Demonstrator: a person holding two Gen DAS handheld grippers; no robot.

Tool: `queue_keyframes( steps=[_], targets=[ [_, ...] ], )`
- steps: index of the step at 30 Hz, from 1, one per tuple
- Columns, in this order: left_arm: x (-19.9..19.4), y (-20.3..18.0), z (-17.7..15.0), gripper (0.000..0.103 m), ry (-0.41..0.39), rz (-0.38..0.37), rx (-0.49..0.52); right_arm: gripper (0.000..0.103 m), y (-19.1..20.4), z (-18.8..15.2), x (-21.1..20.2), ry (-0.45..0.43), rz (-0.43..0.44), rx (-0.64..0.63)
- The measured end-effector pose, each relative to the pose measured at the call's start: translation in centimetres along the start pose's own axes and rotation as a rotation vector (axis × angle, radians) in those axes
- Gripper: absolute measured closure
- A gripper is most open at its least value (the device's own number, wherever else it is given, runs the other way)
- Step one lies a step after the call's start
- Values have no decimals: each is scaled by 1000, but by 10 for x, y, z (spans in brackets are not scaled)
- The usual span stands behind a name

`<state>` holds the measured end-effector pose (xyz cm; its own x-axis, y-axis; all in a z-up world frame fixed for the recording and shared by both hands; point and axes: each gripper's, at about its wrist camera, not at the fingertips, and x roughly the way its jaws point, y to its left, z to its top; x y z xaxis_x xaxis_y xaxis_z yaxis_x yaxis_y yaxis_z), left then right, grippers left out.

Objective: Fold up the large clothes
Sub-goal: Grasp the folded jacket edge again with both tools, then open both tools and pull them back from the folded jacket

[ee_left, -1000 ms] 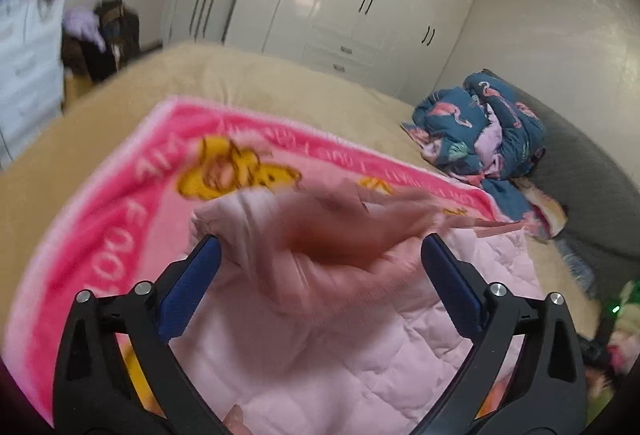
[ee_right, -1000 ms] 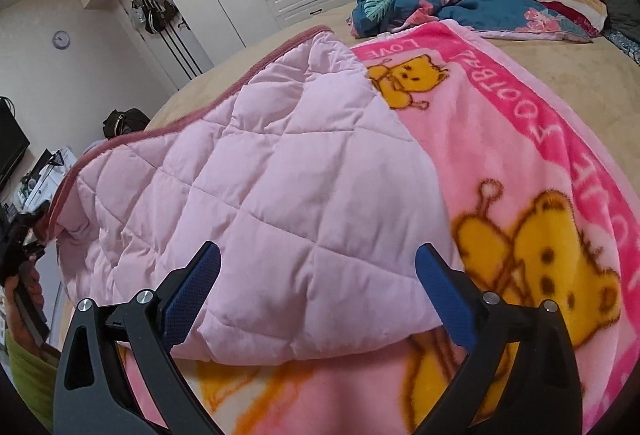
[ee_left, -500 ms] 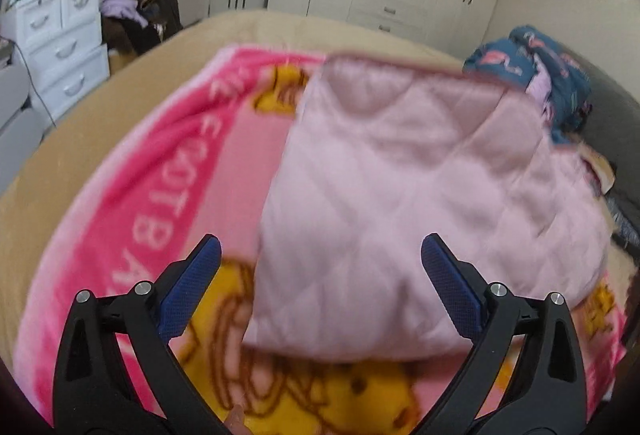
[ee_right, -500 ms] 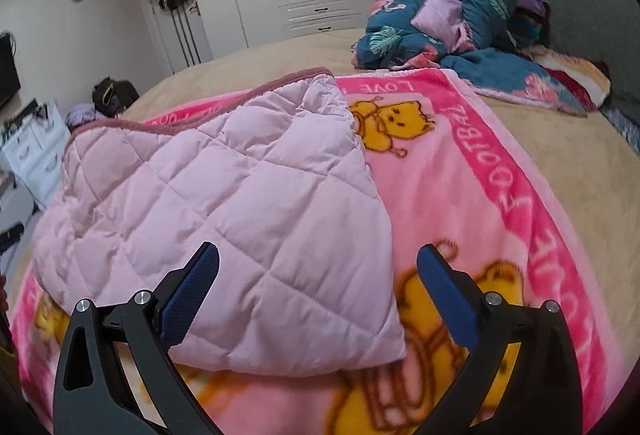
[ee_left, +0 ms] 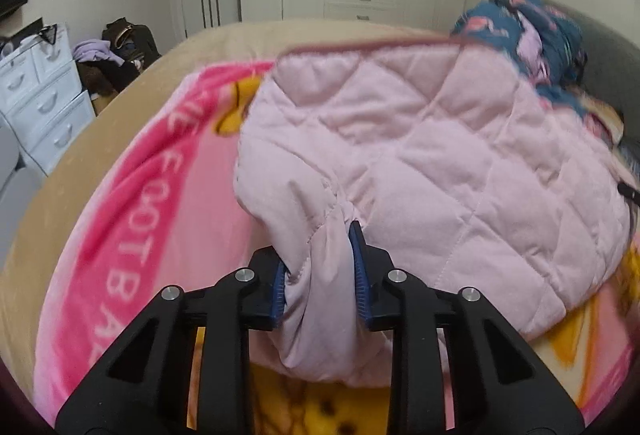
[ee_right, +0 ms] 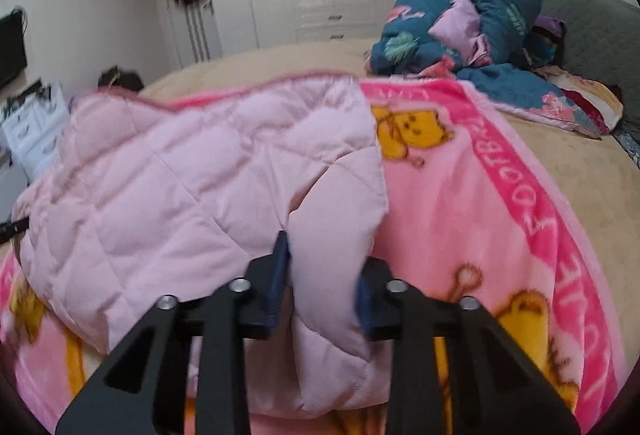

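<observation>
Near edge of the pink quilted garment (ee_left: pixel 420 155) pinched at two corners.
Left gripper (ee_left: pixel 320 275) and right gripper (ee_right: pixel 322 275), jaws just closed, are clamped on padding; both should be raised evenly, keeping the edge taut.

Left tongs (ee_left: pixel 320 275), right tongs (ee_right: pixel 322 275): jaws just closed, each pinching fabric.

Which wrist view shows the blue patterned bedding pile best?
The right wrist view: the blue patterned bedding pile sits sharp and almost wholly visible on the beige bed. In the left wrist view the pile is blurred and partly hidden behind the pink quilted garment.
</observation>
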<state>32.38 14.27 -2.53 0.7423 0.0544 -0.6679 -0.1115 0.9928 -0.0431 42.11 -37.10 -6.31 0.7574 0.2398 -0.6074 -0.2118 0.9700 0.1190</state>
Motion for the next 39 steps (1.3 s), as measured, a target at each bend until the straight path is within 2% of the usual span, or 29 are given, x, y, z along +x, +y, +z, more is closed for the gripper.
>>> queue_keyframes(
  steps=[5,9,11,17,25,30,32,34,35,36,38,39],
  targets=[
    [17,10,39,84,-18,11,-68,85,-6,45,5,-55,-13,53],
    [40,9,50,83,22,38,-77,85,-2,72,30,-27,-53,45],
    [50,12,48,83,47,38,-92,85,4,74,48,11,-99,5],
    [63,14,43,81,72,35,-121,85,-8,63,96,140,-135,30],
    [64,14,39,77,83,37,-123,82,-5,50,110,173,-155,5],
    [56,18,36,74,94,38,-117,69,-3,49,99,191,-159,-1],
    [55,19,35,71,97,41,-119,54,-2,47,91,189,-162,-9],
    [51,19,34,70,96,44,-120,45,-6,46,79,176,-155,21],
    [48,19,34,69,97,43,-118,35,-6,45,75,173,-150,30],
    [45,19,35,69,96,44,-116,31,-8,44,68,169,-140,45],
    [37,17,35,63,88,51,-106,13,-9,43,51,147,-100,79],
    [34,18,35,55,84,54,-104,11,-7,43,42,130,-74,93]
  ],
)
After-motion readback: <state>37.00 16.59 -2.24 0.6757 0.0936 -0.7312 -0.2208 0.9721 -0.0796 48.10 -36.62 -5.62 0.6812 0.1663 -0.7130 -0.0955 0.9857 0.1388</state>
